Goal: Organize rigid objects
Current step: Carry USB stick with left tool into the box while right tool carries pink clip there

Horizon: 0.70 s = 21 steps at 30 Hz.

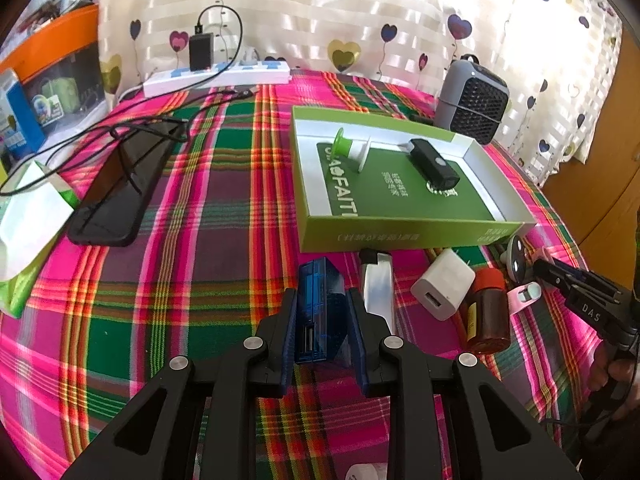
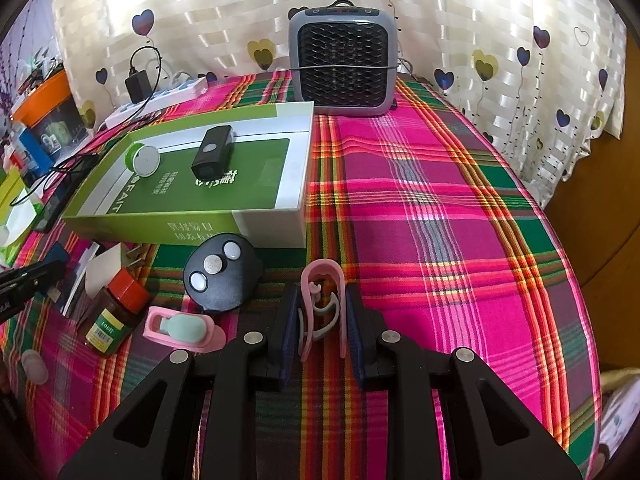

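In the left wrist view my left gripper (image 1: pixel 322 296) is shut on a translucent blue box (image 1: pixel 320 280) resting on the plaid cloth. To its right lie a white lighter-like piece (image 1: pixel 378 284), a white USB charger (image 1: pixel 442 290) and a red-capped brown bottle (image 1: pixel 486 312). An open green box (image 1: pixel 400 236) behind them holds a small black device (image 1: pixel 434 162) and a green-and-white suction piece (image 1: pixel 352 150). My right gripper (image 2: pixel 322 292) is shut on a pink clip (image 2: pixel 324 276). A round black device (image 2: pixel 222 276) and a second pink clip (image 2: pixel 184 328) lie to its left.
A grey fan heater (image 2: pixel 344 64) stands at the back by the curtain. A power strip (image 1: pixel 216 76) with an adapter and trailing cables, a long black slab (image 1: pixel 116 196) and a tissue pack (image 1: pixel 28 216) occupy the left side. Bare plaid cloth (image 2: pixel 440 220) stretches to the right.
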Motion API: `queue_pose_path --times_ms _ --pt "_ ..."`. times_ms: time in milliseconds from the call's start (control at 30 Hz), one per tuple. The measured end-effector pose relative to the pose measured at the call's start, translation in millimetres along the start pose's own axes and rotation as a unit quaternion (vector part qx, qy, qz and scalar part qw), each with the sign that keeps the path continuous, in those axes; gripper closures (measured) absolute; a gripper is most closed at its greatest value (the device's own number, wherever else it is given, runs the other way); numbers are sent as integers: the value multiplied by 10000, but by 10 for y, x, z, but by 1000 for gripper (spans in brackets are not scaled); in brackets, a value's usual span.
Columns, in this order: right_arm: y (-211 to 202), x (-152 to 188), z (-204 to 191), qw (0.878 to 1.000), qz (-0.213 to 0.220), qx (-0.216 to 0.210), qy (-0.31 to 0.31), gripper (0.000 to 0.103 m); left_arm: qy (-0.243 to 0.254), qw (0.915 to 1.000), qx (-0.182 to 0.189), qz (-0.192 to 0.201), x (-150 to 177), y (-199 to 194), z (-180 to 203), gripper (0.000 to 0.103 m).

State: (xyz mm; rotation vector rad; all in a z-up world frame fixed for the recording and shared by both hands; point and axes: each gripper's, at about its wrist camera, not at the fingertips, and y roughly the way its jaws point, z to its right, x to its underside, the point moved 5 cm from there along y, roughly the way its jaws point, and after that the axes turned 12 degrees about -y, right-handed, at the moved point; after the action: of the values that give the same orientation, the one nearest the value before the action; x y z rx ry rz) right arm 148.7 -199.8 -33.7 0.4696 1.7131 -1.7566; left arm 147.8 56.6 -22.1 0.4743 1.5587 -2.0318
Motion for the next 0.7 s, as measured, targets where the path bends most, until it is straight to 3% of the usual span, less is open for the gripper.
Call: queue_pose_path --times_ms 333,700 --pt "-141 -72 15 9998 197 -44 12 79 133 9997 75 187 -120 -171 93 81" --pt "-324 -372 -18 9982 556 -120 -183 79 241 9988 334 257 -310 -222 267 81"
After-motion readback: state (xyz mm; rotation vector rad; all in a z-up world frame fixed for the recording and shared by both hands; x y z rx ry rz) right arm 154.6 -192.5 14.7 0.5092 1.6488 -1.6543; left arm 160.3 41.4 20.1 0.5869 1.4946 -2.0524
